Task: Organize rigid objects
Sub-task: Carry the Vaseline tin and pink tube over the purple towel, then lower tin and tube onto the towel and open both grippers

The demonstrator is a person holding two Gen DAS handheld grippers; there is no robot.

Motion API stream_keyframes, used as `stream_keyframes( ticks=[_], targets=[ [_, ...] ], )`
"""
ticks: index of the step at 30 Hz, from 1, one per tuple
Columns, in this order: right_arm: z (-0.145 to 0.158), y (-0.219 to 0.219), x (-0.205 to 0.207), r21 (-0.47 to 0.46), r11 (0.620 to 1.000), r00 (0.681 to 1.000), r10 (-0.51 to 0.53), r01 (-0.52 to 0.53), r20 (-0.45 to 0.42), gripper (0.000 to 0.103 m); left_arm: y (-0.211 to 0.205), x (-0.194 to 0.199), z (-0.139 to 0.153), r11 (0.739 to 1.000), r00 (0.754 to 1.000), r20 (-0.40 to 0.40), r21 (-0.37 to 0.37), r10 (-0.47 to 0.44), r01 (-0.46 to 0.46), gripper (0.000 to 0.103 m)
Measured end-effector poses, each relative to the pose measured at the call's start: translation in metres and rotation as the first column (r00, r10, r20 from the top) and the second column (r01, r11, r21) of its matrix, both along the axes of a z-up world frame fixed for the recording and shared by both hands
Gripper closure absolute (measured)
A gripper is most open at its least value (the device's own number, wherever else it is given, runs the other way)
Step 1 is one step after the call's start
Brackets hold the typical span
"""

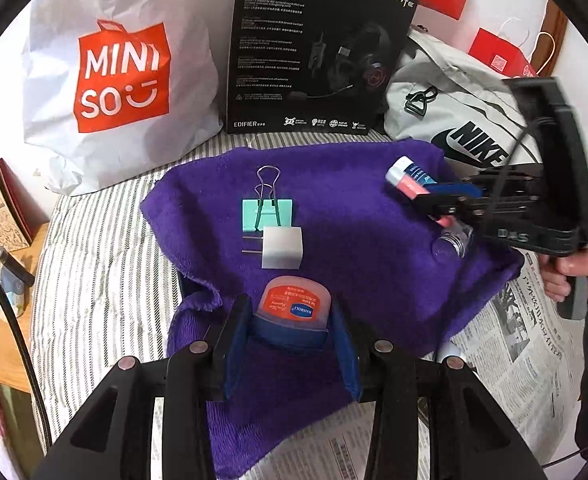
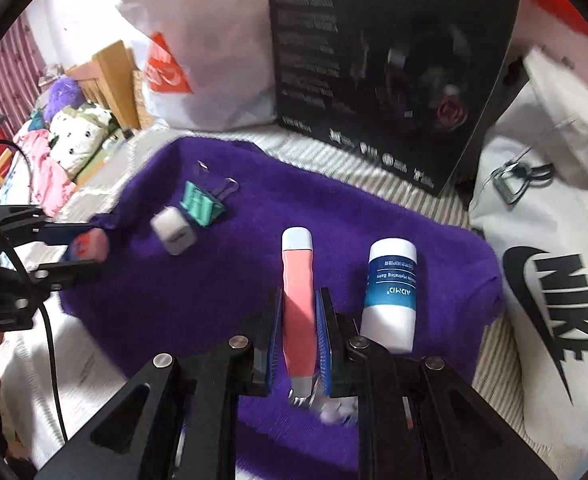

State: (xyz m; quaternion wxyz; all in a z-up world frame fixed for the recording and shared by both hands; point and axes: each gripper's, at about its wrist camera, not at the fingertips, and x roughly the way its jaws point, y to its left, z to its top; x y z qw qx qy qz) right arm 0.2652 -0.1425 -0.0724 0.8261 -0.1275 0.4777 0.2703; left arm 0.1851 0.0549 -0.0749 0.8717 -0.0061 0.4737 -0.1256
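Left tongs (image 1: 289, 320) clench an orange balm tin (image 1: 294, 304) over the purple towel's (image 1: 354, 240) near edge; right tongs (image 2: 300, 320) grip a pink tube (image 2: 298, 292) above the towel, beside a white-and-blue balm stick (image 2: 390, 292).

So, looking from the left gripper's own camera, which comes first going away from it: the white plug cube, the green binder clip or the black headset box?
From the left gripper, which holds a small orange jar:
1. White plug cube, just beyond the jar on the purple towel.
2. Green binder clip, right behind the cube, touching or nearly so.
3. Black headset box, standing past the towel's far edge.
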Motion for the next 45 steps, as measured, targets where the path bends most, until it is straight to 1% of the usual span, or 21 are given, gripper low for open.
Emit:
stream_keyframes(
  ticks=[5,9,13,18,22,25,29,32,38,42,45],
  targets=[
    [-0.022,0.0,0.018,-0.036,0.999,0.999,-0.022,0.021,-0.024,0.087,-0.002,0.009,-0.009,1.0,1.0,-0.017,0.01,-0.008,0.008,0.065],
    [-0.026,-0.003,0.024,-0.045,0.999,0.999,-0.025,0.024,-0.022,0.087,-0.004,0.016,-0.013,1.0,1.0,-0.023,0.019,-0.012,0.012,0.065],
    [-0.032,-0.004,0.027,-0.073,0.997,1.0,-0.027,0.026,-0.013,0.087,-0.004,0.021,-0.019,1.0,0.999,-0.029,0.023,-0.012,0.013,0.065],
    [-0.04,-0.006,0.032,-0.072,0.997,0.999,-0.03,0.029,-0.016,0.087,-0.008,0.028,-0.028,0.999,0.999,-0.044,0.037,-0.011,0.012,0.065],
    [-0.04,-0.008,0.034,-0.056,0.998,1.0,-0.027,0.026,-0.016,0.087,-0.011,0.033,-0.034,0.997,0.999,-0.043,0.072,-0.006,0.009,0.065],
    [-0.04,-0.01,0.034,-0.043,0.999,0.999,-0.029,0.028,-0.018,0.087,-0.015,0.038,-0.039,0.997,0.998,-0.057,0.071,-0.003,0.007,0.065],
    [-0.04,-0.012,0.035,-0.032,0.999,0.999,-0.03,0.03,-0.02,0.086,-0.02,0.038,-0.042,0.994,0.999,-0.048,0.108,-0.015,0.02,0.065],
    [-0.04,-0.012,0.034,-0.034,0.999,0.999,-0.03,0.029,-0.018,0.086,-0.022,0.038,-0.043,0.992,0.999,-0.044,0.121,-0.018,0.024,0.065],
    [-0.04,-0.012,0.032,-0.036,0.999,1.0,-0.025,0.024,-0.012,0.086,-0.023,0.031,-0.043,0.991,1.0,-0.022,0.135,-0.011,0.014,0.064],
    [-0.039,-0.01,0.033,-0.039,0.999,0.999,-0.03,0.029,-0.024,0.085,-0.021,0.026,-0.043,0.992,1.0,-0.017,0.129,-0.001,0.003,0.064],
    [-0.038,-0.01,0.038,-0.033,0.999,0.998,-0.031,0.029,-0.055,0.084,-0.02,0.021,-0.043,0.993,1.0,-0.016,0.117,-0.006,0.008,0.057]
  ],
)
